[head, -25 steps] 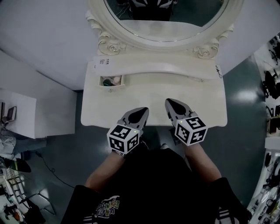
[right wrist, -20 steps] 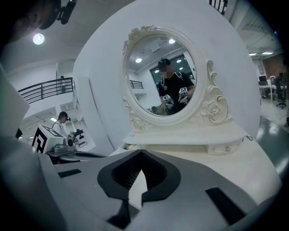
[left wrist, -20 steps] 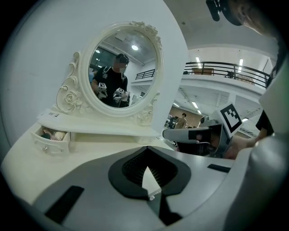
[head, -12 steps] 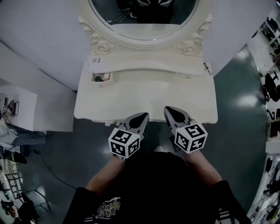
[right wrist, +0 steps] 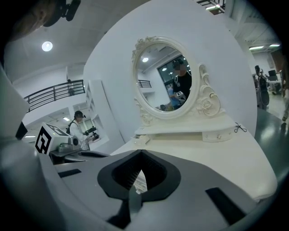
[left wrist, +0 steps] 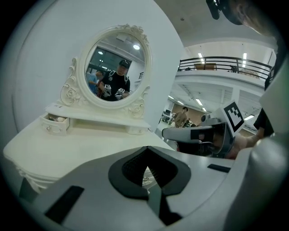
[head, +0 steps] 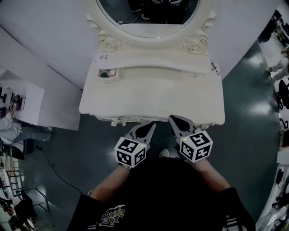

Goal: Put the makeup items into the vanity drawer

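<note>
1. A person stands at a cream vanity, holding the left tool (head: 147, 127) and the right tool (head: 175, 121) side by side. Both hang just off the middle of the counter's (head: 153, 97) front edge and point toward the oval mirror (head: 149, 13).
2. Each tool's own view shows its jaws brought together at the tips. Nothing is caught between the dark pads, and only a sliver of counter shows through the gap behind them.
3. The small vanity drawer (head: 109, 77) stands pulled open at the rear-left corner of the counter, under the raised shelf (head: 158, 61). It is well apart from both tools.
4. The makeup items (head: 106, 72) lie inside that drawer as a few pale shapes, too small to tell apart.
5. The counter between the drawer and the tools is plain cream.
6. A small dark object (head: 215, 68) sits at the shelf's right end, and a printed label (head: 104, 57) lies at its left end above the drawer.
</note>
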Tool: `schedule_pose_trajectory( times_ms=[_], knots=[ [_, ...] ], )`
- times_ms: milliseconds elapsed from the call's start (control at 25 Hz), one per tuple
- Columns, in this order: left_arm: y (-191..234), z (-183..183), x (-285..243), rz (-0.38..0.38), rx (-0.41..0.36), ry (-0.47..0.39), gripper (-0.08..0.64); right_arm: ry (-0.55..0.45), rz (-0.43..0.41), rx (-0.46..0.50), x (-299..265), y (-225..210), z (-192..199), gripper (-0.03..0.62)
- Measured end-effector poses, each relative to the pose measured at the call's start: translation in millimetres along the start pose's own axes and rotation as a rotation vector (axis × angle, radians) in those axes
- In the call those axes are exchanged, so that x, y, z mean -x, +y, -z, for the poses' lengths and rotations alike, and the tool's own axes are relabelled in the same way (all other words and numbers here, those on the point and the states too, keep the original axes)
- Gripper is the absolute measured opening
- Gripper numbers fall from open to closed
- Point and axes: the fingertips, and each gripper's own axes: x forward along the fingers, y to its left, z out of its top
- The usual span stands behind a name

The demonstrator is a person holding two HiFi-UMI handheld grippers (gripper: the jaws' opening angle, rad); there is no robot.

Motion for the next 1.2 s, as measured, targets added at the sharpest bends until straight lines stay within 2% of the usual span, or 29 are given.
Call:
schedule_pose_trajectory(
  times_ms=[560, 1200],
  knots=[
    [-19, 12, 31, -0.044, 0.002, -0.047, 0.0, 0.012, -0.082, 0.038, 18, 41, 19, 0.029],
    [-28, 18, 43, -0.042, -0.004, -0.045, 0.0, 0.01, -0.092, 0.041, 30, 55, 25, 0.029]
  ],
)
